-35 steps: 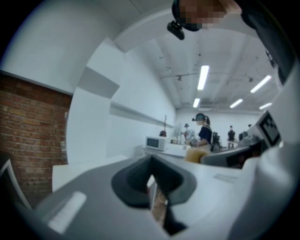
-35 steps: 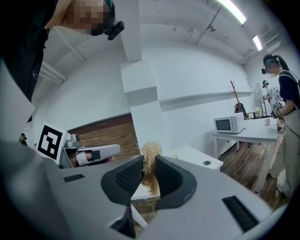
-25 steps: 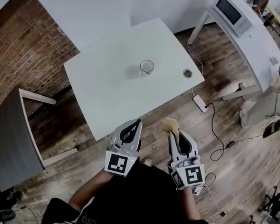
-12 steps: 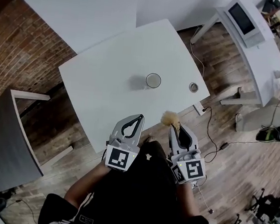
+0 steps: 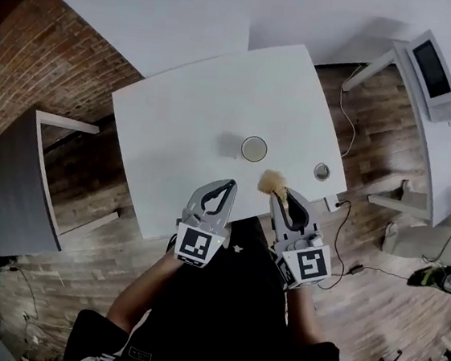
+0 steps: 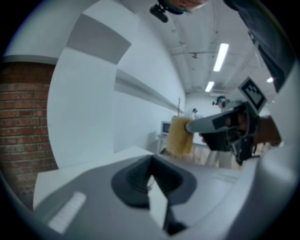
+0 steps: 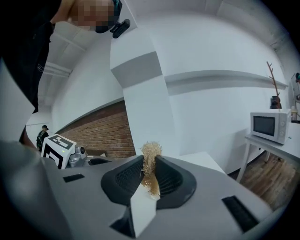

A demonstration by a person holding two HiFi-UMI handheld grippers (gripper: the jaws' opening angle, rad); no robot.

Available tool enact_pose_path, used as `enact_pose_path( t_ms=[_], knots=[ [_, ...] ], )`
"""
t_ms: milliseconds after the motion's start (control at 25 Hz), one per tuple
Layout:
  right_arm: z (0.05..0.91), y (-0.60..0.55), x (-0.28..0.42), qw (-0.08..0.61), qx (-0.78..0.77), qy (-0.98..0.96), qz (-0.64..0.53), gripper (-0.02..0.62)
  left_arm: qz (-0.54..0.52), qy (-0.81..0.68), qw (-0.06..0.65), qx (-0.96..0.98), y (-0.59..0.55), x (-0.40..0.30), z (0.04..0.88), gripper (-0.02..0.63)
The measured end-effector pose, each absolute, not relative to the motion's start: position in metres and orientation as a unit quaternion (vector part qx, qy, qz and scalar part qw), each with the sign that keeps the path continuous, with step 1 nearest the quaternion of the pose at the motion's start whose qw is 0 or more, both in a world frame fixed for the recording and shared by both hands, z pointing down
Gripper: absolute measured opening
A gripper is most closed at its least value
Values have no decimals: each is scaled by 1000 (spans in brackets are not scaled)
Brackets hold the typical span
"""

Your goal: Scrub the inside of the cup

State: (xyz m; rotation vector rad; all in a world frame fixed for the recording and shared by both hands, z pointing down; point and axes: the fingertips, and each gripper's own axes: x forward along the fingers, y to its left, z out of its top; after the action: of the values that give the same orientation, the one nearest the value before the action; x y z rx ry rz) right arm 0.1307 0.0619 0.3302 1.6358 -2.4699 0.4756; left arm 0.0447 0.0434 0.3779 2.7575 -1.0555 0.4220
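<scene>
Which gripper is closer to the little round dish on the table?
Right. The right gripper sits just down-left of the dish; the left gripper is much farther left, below the cup.

**3 cams: 1 overhead, 2 riding low on the grippers**

Head cam: above the person, aimed steeply down from well up. White table (image 5: pixel 175 121) at centre frame, brick wall (image 5: pixel 53 59) upper left, microwave (image 5: pixel 434 70) upper right. Left gripper (image 5: pixel 229 183) & right gripper (image 5: pixel 283 193) at lower centre, pointing up-frame.

Left gripper cam: just behind its own jaws, looking along them approx level. Jaw body fills the lower frame, v. near. Right gripper w/ tan scrubber (image 6: pixel 180 136) shows right of centre, brick at left edge.

Right gripper cam: same low setup. Brick at left-centre, microwave at right edge, the other gripper's marker cube (image 7: pixel 58 149) at left.

Shared by all 3 views: brick wall, scrubber, table.
</scene>
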Motion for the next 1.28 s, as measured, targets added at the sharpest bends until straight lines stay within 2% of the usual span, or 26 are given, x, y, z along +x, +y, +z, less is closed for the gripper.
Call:
enact_pose_path(
  t_ms=[120, 240, 320, 440, 640, 800, 1080, 1160, 1280],
  knots=[
    [341, 45, 136, 73, 516, -837, 168, 63, 143, -370, 104, 912, 34, 47, 397, 3],
    [353, 33, 140, 82, 505, -841, 178, 63, 183, -365, 84, 909, 31, 47, 423, 5],
    [360, 26, 139, 96, 505, -837, 185, 63, 195, -354, 95, 910, 29, 47, 442, 8],
    [373, 12, 137, 116, 509, -831, 191, 63, 210, -333, 119, 911, 19, 47, 473, 94],
    [398, -4, 134, 124, 510, -827, 203, 63, 248, -308, 125, 910, 2, 46, 519, 134],
    [418, -14, 133, 128, 510, -825, 207, 63, 273, -277, 103, 916, -10, 53, 541, 156],
    [440, -29, 134, 125, 511, -822, 219, 63, 304, -248, 71, 917, -26, 64, 576, 150],
    [448, -31, 132, 136, 509, -820, 222, 63, 299, -242, 59, 921, -27, 66, 576, 75],
    [460, -33, 128, 152, 495, -822, 236, 63, 280, -230, 49, 931, -26, 71, 574, 67]
  ],
)
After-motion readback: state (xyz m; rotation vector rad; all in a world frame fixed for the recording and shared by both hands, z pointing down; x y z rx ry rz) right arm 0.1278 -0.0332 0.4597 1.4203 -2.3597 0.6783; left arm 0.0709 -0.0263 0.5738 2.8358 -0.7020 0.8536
